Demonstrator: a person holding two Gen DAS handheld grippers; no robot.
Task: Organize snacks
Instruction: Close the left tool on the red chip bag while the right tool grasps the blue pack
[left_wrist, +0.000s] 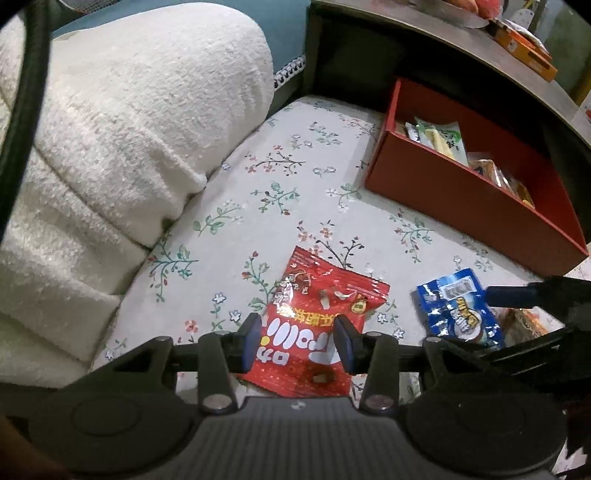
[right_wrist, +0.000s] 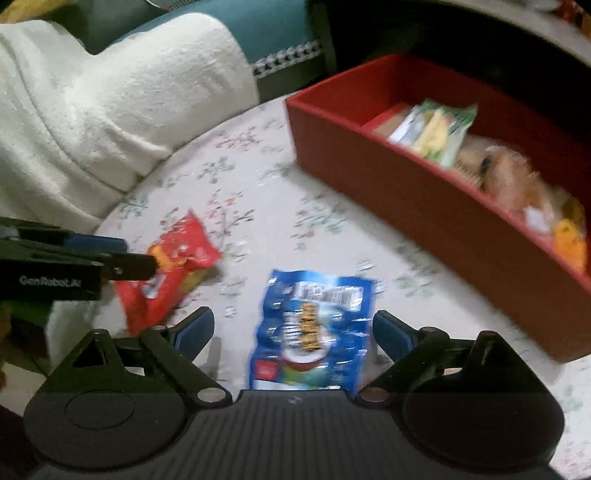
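A red snack bag (left_wrist: 317, 325) lies on the floral cloth. My left gripper (left_wrist: 299, 341) is open, its two blue pads either side of the bag, just above it. A blue snack bag (right_wrist: 314, 328) lies flat to its right and also shows in the left wrist view (left_wrist: 458, 308). My right gripper (right_wrist: 293, 332) is open wide and empty, its pads either side of the blue bag. A red box (left_wrist: 476, 199) holding several snack packets stands at the back right, also in the right wrist view (right_wrist: 436, 206). The left gripper also shows at the left of the right wrist view (right_wrist: 110, 254), over the red bag (right_wrist: 173, 266).
A white fluffy blanket (left_wrist: 122, 147) lies piled along the left side. A dark shelf (left_wrist: 498, 55) with an orange box (left_wrist: 524, 48) overhangs the red box. The floral cloth (left_wrist: 295, 184) lies between blanket and box.
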